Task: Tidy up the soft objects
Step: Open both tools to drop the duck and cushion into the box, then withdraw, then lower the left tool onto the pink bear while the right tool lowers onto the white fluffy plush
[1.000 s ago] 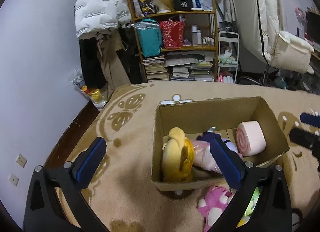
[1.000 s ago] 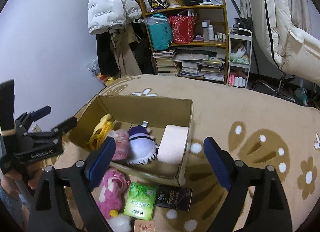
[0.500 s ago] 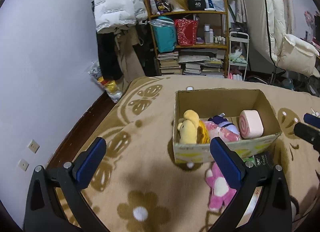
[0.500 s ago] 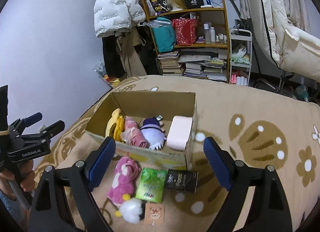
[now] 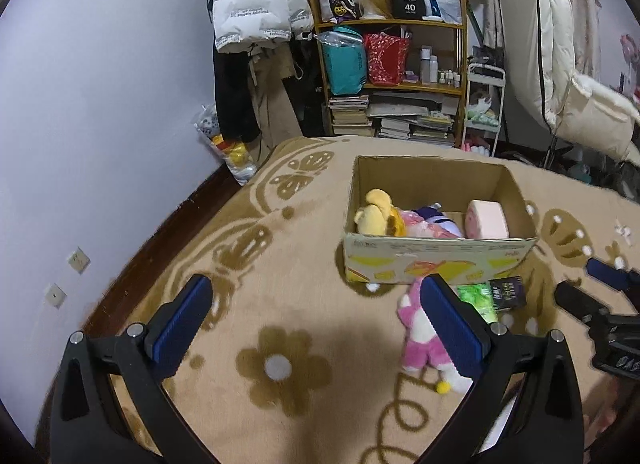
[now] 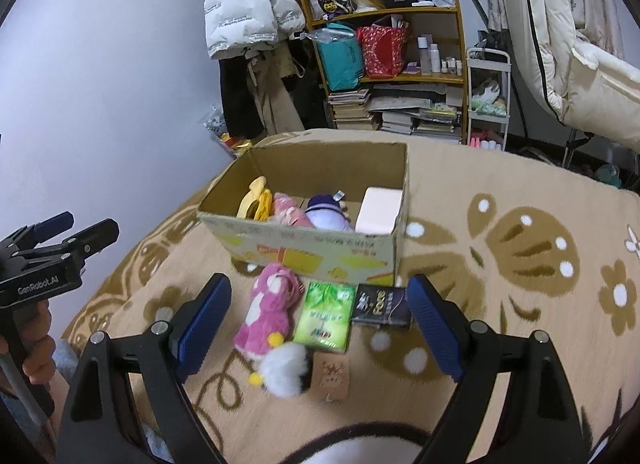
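A cardboard box (image 5: 436, 254) (image 6: 304, 252) stands on the tan flowered blanket. It holds a yellow plush (image 5: 376, 217), a pink plush (image 6: 286, 213), a purple plush (image 6: 326, 211) and a pink roll cushion (image 5: 486, 219) (image 6: 378, 209). A pink-and-white plush (image 6: 270, 314) (image 5: 418, 338) lies on the blanket in front of the box, with a white fluffy toy (image 6: 284, 370) below it. My left gripper (image 5: 316, 328) is open and empty, back from the box. My right gripper (image 6: 320, 326) is open and empty above the pink plush and packets.
A green packet (image 6: 326, 316), a black packet (image 6: 380, 308) and a small brown card (image 6: 330, 378) lie in front of the box. A cluttered shelf (image 5: 392, 75) and hanging coats stand behind. The wall is at the left.
Both grippers have drawn back and up from the box, which now looks smaller and farther. Both stayed open and empty.
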